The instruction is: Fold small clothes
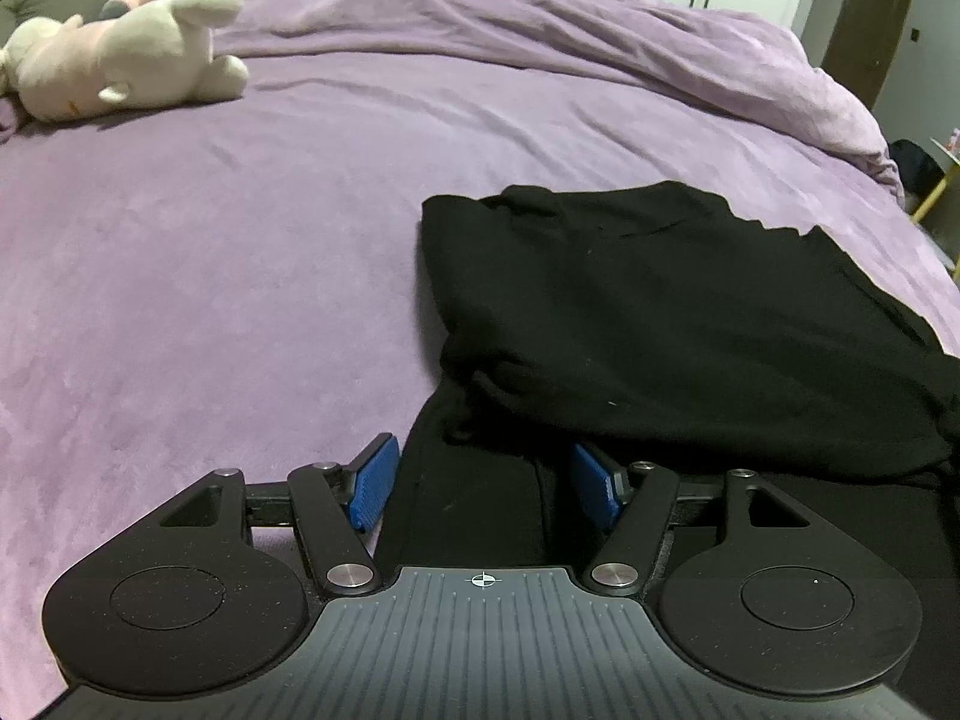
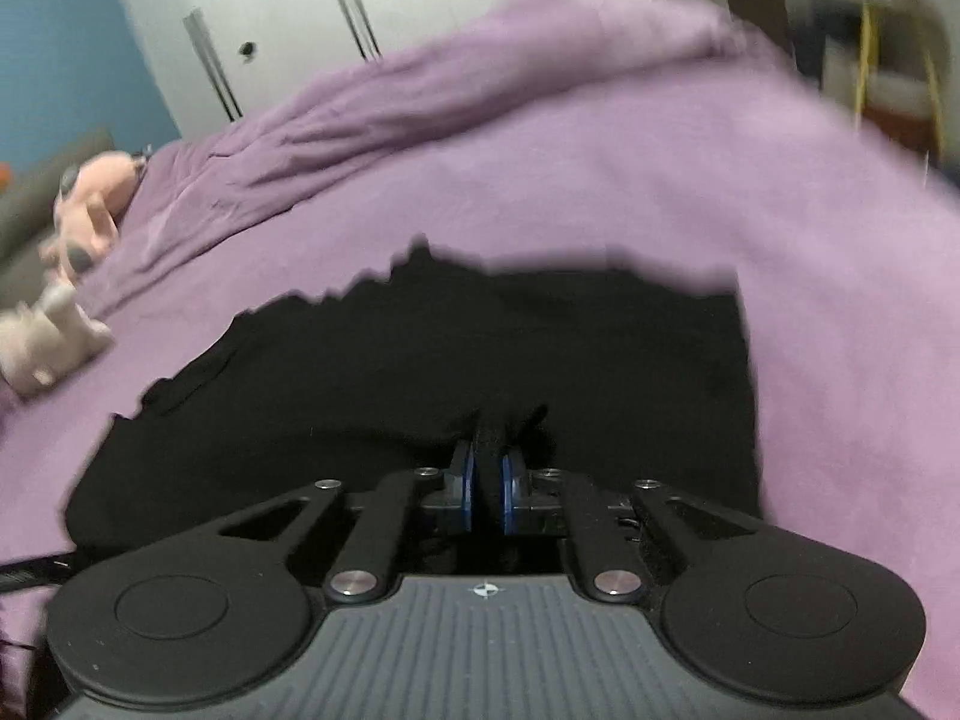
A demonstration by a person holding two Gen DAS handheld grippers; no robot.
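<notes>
Item: soft black cloth garment, partly folded on the purple-covered bed. Our right gripper clamps a fabric edge, seemingly to carry a fold. Our left gripper straddles a hem, spread and unclenched, likely poised to pinch.

Right gripper clamped on a pinch of black garment, blue pads nearly together. Garment spread over purple blanket. Pink and white stuffed toys at left edge. View blurred toward right.
</notes>
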